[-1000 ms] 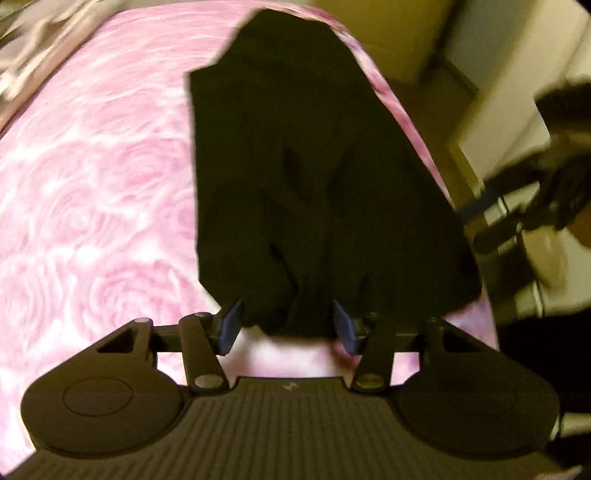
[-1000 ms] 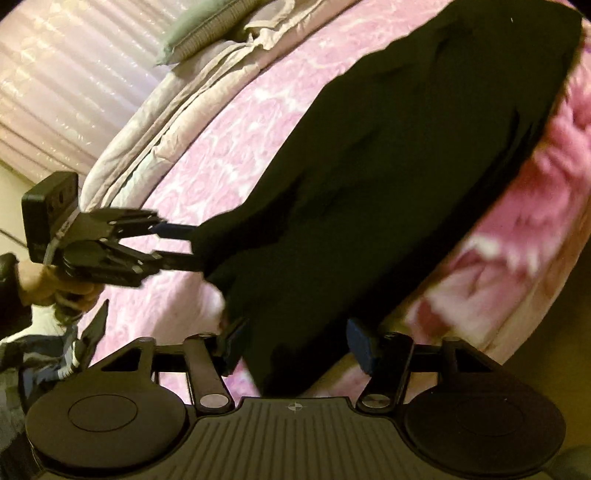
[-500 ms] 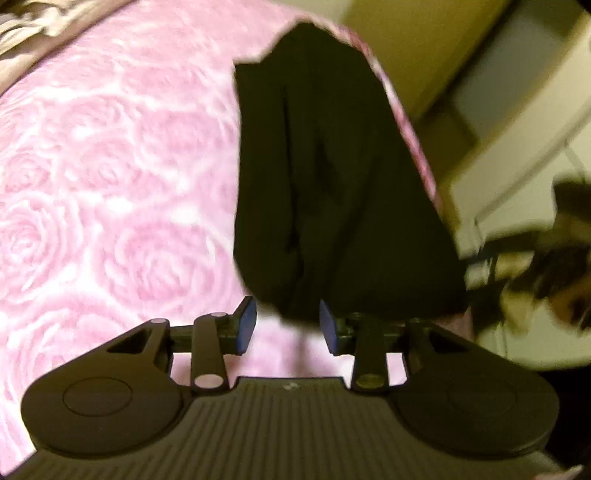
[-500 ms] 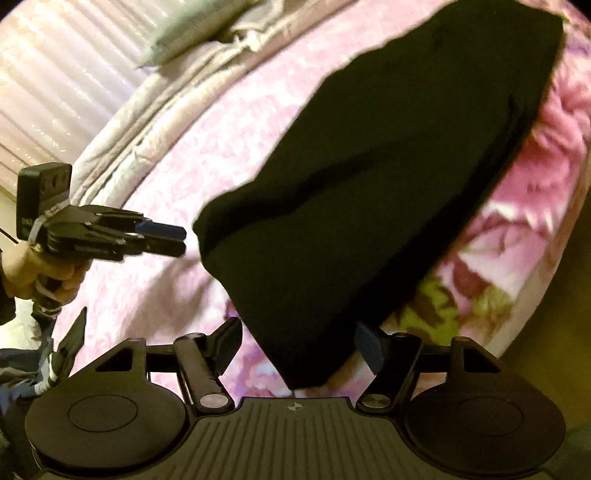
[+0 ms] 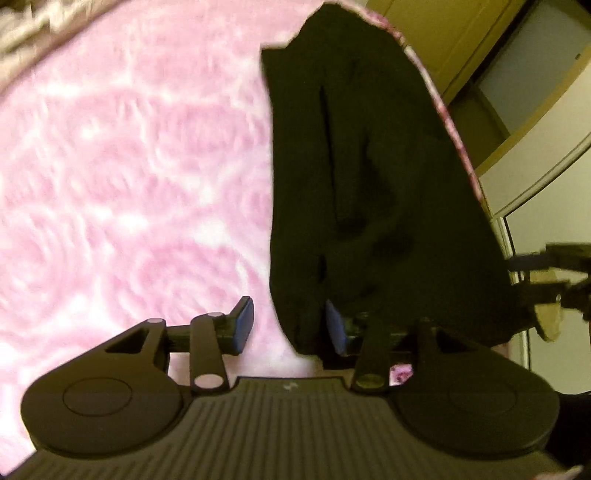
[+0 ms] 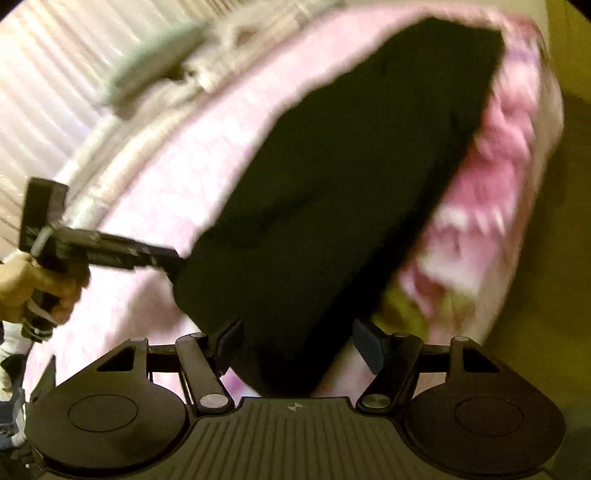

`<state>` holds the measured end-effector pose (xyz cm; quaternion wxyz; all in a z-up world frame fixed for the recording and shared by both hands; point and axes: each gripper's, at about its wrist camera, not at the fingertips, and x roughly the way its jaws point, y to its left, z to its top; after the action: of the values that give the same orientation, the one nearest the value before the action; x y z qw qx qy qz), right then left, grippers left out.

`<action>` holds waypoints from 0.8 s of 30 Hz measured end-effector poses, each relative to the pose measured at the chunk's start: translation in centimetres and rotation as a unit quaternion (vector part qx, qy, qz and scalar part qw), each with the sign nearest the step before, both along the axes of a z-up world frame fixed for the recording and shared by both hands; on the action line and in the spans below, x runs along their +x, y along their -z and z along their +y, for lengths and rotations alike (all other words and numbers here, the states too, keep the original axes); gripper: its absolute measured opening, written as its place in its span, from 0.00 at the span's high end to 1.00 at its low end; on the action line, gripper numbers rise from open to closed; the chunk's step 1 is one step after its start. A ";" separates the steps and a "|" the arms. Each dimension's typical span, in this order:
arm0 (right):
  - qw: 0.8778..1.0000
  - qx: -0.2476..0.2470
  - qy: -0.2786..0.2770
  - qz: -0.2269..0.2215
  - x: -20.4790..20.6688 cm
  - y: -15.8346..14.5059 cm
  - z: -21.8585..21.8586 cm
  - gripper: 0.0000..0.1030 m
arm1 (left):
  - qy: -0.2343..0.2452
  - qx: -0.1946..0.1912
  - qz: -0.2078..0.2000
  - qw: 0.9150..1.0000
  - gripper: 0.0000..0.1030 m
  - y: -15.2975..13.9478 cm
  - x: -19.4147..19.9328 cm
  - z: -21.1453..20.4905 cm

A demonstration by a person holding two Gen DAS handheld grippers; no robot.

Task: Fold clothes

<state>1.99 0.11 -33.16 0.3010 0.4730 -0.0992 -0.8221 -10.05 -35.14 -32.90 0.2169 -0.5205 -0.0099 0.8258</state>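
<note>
Both grippers sit at the near end of the black garment (image 5: 369, 166) on the pink bed (image 5: 129, 166). Left gripper (image 5: 290, 325) jaws just narrowed, still loose around its corner; right gripper (image 6: 297, 347) jaws wide, not pinching.

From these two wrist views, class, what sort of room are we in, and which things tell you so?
Most likely a bedroom. A pink rose-patterned bedspread covers a bed, with a pillow and rumpled bedding at its far end, and a black garment lies on it.

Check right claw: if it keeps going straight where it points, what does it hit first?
Most likely the black garment: its near corner already lies between the open right claw fingers. The pink floral bedspread sits underneath. Blur leaves depth uncertain.
</note>
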 end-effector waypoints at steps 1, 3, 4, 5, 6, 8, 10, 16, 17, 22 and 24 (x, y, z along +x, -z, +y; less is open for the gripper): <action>1.000 -0.012 -0.010 0.005 -0.2 -0.2 -0.6 0.32 | 0.009 0.021 0.009 1.000 0.69 -1.0 0.9 -0.3; 0.999 -0.033 -0.034 0.003 -0.8 0.2 -2.1 0.32 | 0.036 0.069 0.023 0.997 0.69 -2.5 1.6 0.1; 0.998 -0.040 -0.047 -0.003 -1.0 0.9 -2.7 0.32 | 0.056 0.079 0.022 0.995 0.69 -2.4 1.3 1.2; 0.998 -0.034 -0.059 -0.010 -1.1 1.8 -3.1 0.32 | 0.073 0.072 0.014 0.995 0.68 -1.5 0.9 2.3; 0.997 -0.021 -0.072 -0.017 -1.0 2.8 -3.4 0.32 | 0.090 0.064 0.006 0.994 0.68 -0.5 0.4 3.4; 0.995 0.000 -0.096 -0.024 -0.9 4.4 -3.7 0.33 | 0.122 0.049 -0.010 0.991 0.72 1.5 -0.4 5.5; 0.993 0.012 -0.113 -0.013 -0.5 4.8 -3.3 0.33 | 0.104 0.035 -0.023 0.994 0.97 3.2 -1.2 5.0; 0.987 0.060 -0.152 0.005 1.3 4.4 -2.4 0.33 | 0.093 0.035 -0.037 0.994 0.97 2.8 -1.8 4.1; 0.984 0.079 -0.161 0.014 1.6 4.1 -2.7 0.33 | 0.098 0.027 -0.035 0.994 0.97 2.7 -1.9 4.3; 0.943 0.182 -0.252 0.117 5.0 2.8 -5.5 0.33 | 0.146 -0.083 0.025 0.986 0.65 -0.4 1.0 3.7; 0.920 0.211 -0.294 0.151 6.5 3.3 -6.3 0.33 | 0.197 -0.122 0.060 0.971 0.56 -1.5 3.1 4.3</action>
<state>8.49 -6.20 -36.49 0.4338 0.4036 0.2674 -0.7599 -6.97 -30.87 -31.44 0.3102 -0.4842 0.2063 0.7917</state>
